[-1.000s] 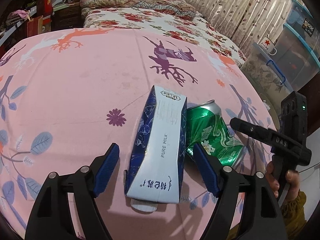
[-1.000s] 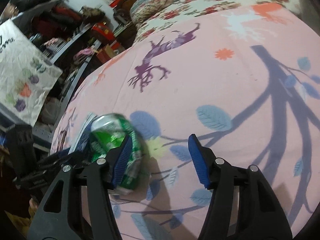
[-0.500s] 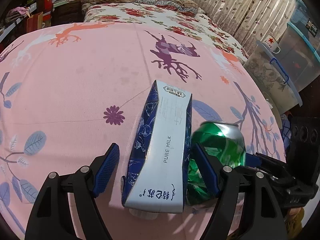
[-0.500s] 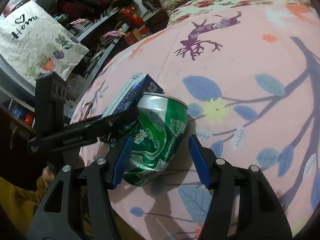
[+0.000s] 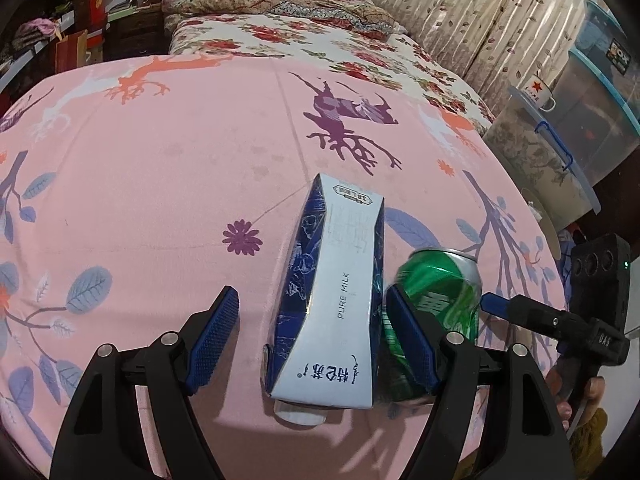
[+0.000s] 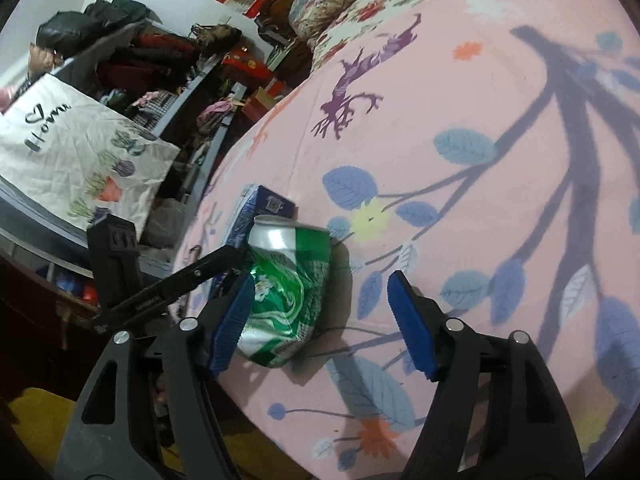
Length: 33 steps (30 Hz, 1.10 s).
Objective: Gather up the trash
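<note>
A blue and white milk carton (image 5: 336, 296) lies flat on the pink printed sheet (image 5: 160, 184), between the fingers of my left gripper (image 5: 312, 300). That gripper is open, with a clear gap between its left pad and the carton. A dented green can (image 6: 288, 280) stands just right of the carton (image 6: 264, 204), also seen as the can (image 5: 440, 288) in the left wrist view. My right gripper (image 6: 320, 280) has the can between its jaws, which are opening. Its left pad lies against the can while its right pad stands clear.
The sheet's near edge drops off just below both grippers. Behind lies a floral quilt (image 5: 280, 28) with curtains (image 5: 460, 12). Plastic storage bins (image 5: 580, 120) and a mug (image 5: 536, 90) stand at the right. Cluttered shelves (image 6: 132, 52) and a white cloth bag (image 6: 68, 152) are at the left.
The can lay on its side beside the carton; the right gripper closed round it and stood it upright. Now the right jaws have widened off the can. The left gripper kept still.
</note>
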Each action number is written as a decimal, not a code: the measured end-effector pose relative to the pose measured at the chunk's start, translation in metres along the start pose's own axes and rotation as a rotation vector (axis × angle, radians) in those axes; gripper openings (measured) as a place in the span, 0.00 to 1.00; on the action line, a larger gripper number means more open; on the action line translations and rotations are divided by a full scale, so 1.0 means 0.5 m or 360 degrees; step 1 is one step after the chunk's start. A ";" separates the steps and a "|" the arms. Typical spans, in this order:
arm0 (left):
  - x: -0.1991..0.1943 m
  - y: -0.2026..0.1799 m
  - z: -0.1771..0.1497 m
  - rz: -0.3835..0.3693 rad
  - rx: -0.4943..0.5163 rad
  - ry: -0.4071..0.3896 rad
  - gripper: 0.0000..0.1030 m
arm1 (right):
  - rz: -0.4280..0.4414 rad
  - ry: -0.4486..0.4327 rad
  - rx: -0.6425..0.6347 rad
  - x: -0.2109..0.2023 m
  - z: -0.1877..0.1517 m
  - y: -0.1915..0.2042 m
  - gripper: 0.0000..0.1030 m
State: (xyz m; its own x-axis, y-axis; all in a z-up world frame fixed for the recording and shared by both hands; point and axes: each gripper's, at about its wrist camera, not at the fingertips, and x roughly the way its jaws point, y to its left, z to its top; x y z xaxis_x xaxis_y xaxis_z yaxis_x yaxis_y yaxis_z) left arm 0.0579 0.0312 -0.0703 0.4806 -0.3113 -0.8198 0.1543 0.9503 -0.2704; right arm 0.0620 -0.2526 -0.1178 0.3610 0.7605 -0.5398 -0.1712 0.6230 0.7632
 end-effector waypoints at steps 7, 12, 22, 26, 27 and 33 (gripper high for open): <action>0.010 0.002 -0.007 -0.0004 -0.0004 0.0016 0.68 | -0.0011 0.0054 -0.0065 0.035 -0.008 0.028 0.68; 0.007 -0.006 -0.011 -0.0017 0.0037 -0.0001 0.59 | -0.0013 0.0084 -0.0088 0.070 -0.017 0.059 0.65; 0.016 -0.004 -0.032 -0.0037 0.0044 0.0026 0.53 | 0.0069 0.0145 0.0040 0.129 -0.026 0.067 0.35; 0.011 0.001 -0.036 -0.0045 0.0036 0.0022 0.52 | 0.0124 0.0143 0.0164 0.126 -0.029 0.046 0.24; 0.010 0.003 -0.036 -0.0046 0.0034 0.0021 0.52 | 0.0133 0.0138 0.0180 0.124 -0.030 0.043 0.22; -0.004 0.015 -0.035 -0.0072 -0.0009 0.0004 0.52 | 0.0178 0.0053 0.0282 0.093 -0.023 0.022 0.17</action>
State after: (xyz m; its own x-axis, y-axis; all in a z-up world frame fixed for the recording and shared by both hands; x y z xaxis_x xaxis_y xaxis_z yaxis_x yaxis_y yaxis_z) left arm 0.0428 0.0387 -0.0795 0.4714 -0.3537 -0.8079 0.1708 0.9353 -0.3099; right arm 0.0664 -0.2084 -0.1387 0.3178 0.8304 -0.4576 -0.0435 0.4949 0.8679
